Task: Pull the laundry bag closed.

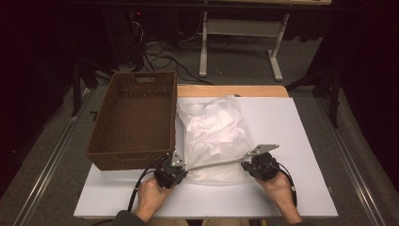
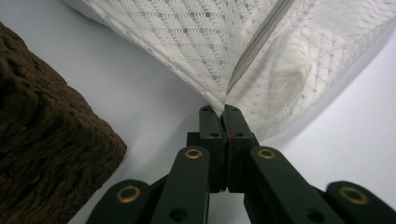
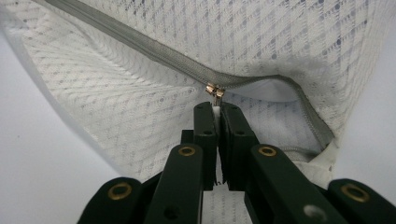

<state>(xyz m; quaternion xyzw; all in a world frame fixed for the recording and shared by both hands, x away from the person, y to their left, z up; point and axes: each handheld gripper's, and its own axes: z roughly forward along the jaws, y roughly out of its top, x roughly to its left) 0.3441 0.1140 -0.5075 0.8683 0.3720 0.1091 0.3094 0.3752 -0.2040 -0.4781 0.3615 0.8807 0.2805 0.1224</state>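
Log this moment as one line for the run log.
left gripper: shut on mesh bag corner | right gripper: shut on zipper pull | zipper: partly open | basket: left of bag

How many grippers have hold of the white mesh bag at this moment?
2. The left gripper is shut on the corner of the white mesh bag nearest the brown basket; the right gripper is shut on the zipper pull at the bag's near right.
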